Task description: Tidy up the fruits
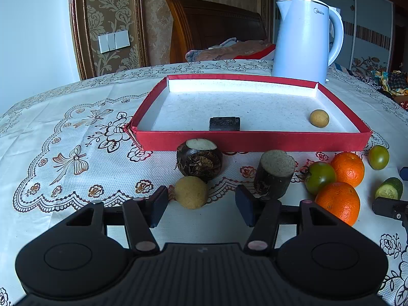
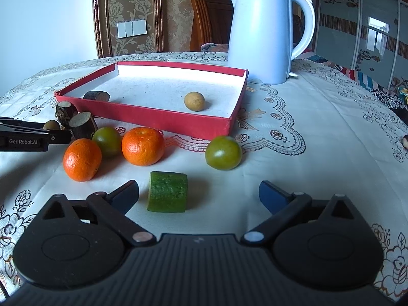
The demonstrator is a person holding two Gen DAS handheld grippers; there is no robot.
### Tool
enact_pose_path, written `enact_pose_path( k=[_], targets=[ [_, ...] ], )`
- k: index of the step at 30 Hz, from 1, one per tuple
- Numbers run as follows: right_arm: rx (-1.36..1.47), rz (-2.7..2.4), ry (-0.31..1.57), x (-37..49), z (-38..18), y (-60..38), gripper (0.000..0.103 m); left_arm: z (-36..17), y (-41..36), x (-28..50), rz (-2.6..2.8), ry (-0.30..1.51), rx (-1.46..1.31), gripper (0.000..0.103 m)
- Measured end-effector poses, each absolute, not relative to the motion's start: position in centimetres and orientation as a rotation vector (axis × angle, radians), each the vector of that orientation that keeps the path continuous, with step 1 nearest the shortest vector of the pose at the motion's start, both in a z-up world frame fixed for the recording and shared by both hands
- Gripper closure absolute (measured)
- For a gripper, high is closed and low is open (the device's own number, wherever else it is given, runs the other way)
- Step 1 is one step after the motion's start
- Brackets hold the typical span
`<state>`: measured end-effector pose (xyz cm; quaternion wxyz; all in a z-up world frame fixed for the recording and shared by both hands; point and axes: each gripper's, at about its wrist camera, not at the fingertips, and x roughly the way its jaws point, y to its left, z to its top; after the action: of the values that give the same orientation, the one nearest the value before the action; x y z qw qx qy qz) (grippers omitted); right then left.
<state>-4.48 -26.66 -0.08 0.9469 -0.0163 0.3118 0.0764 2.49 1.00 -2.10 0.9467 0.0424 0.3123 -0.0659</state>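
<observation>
A small tan round fruit (image 1: 190, 192) lies between the left jaws, nearer the left one. Two dark cut sugarcane stubs (image 1: 199, 160) (image 1: 274, 174) stand just beyond. A cut cucumber piece (image 2: 167, 191) lies between the right jaws. Two oranges (image 2: 82, 159) (image 2: 142, 145) and two green tomatoes (image 2: 107, 141) (image 2: 223, 152) sit beyond, before the red tray (image 2: 163, 120) holding another tan fruit (image 2: 194, 101) and a cane piece (image 2: 97, 96).

Cool daylight enters from behind, blowing out the far inner wall of the red tray (image 1: 242, 84) and glaring on the kettle (image 2: 257, 30). Fruit shadows are soft. Fisheye bends the edges; corners go black.
</observation>
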Motion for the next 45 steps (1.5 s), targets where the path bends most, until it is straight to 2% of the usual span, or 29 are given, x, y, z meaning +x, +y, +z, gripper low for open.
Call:
enact_pose_path(
  k=[19, 26, 28, 30, 31, 32, 34, 39, 45],
  targets=[
    [-0.039, 0.154, 0.637, -4.5, 0.0, -26.6, 0.003, -2.2, 1.0, 2.5, -0.128, 0.637, 0.088, 0.043],
    [-0.041, 0.143, 0.620, -4.7, -0.1, -26.7, 0.019, -2.2, 1.1, 2.5, -0.125, 0.635, 0.090, 0.044],
    [-0.036, 0.160, 0.618, -4.8, -0.1, -26.7, 0.027, -2.2, 1.1, 2.4, -0.127, 0.633, 0.089, 0.050],
    [-0.038, 0.188, 0.611, -4.9, -0.1, -26.7, 0.042, -2.1, 1.1, 2.3, -0.129, 0.633, 0.089, 0.052],
    [-0.042, 0.197, 0.609, -4.9, -0.1, -26.7, 0.044, -2.1, 1.0, 2.2, -0.129, 0.633, 0.091, 0.053],
    [-0.047, 0.207, 0.606, -5.0, -0.1, -26.5, 0.049, -2.1, 0.9, 2.2, -0.132, 0.632, 0.091, 0.060],
    [-0.054, 0.224, 0.600, -5.1, 0.0, -26.4, 0.055, -2.0, 1.0, 2.1, -0.124, 0.627, 0.088, 0.068],
    [-0.077, 0.258, 0.589, -5.4, 0.0, -25.9, 0.074, -2.0, 1.5, 2.2, -0.113, 0.630, 0.068, 0.075],
    [-0.080, 0.258, 0.587, -5.4, 0.0, -25.9, 0.074, -1.8, 1.8, 2.1, -0.079, 0.626, 0.062, 0.075]
  ],
)
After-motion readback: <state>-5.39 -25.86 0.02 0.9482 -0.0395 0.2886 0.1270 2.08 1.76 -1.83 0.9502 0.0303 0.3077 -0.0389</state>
